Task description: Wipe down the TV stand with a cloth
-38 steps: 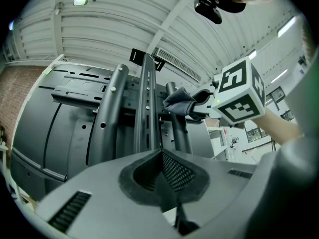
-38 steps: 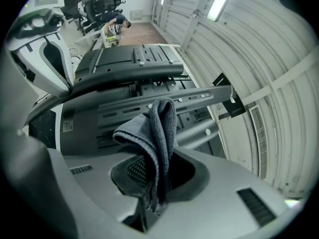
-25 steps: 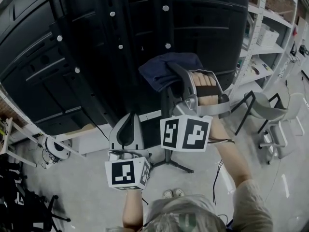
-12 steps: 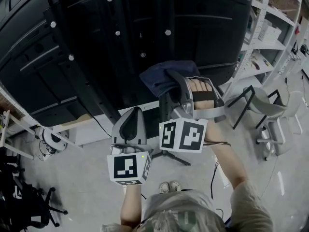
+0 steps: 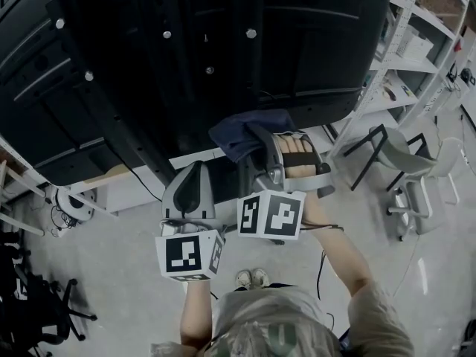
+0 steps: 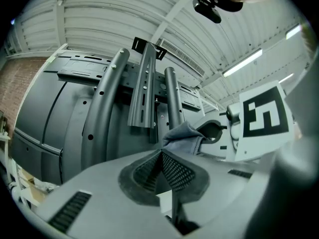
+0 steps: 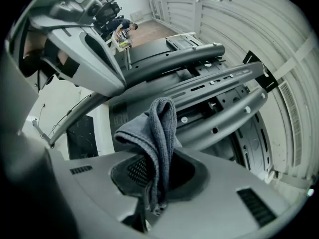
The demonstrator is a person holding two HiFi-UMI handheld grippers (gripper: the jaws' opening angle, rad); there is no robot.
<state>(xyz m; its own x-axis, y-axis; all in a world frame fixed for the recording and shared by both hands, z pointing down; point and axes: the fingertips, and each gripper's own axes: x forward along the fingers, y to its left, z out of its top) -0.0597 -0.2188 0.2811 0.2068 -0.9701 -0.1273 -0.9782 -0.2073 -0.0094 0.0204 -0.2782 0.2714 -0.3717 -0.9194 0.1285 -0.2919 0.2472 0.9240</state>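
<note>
Two tongs are raised by the TV stand (image 6: 144, 83): the right tongs (image 5: 260, 136) are clamped on a bunched fold of the cloth (image 7: 158, 133), near the stand's bars, and the left tongs (image 5: 192, 181) are closed, empty. The cloth looks soft, light and limp, so a thick fold should grip best.

Soft, ribbed grey cloth (image 7: 159, 128); matt dark metal TV stand (image 7: 224, 116) (smooth tubes, faint sheen).
</note>
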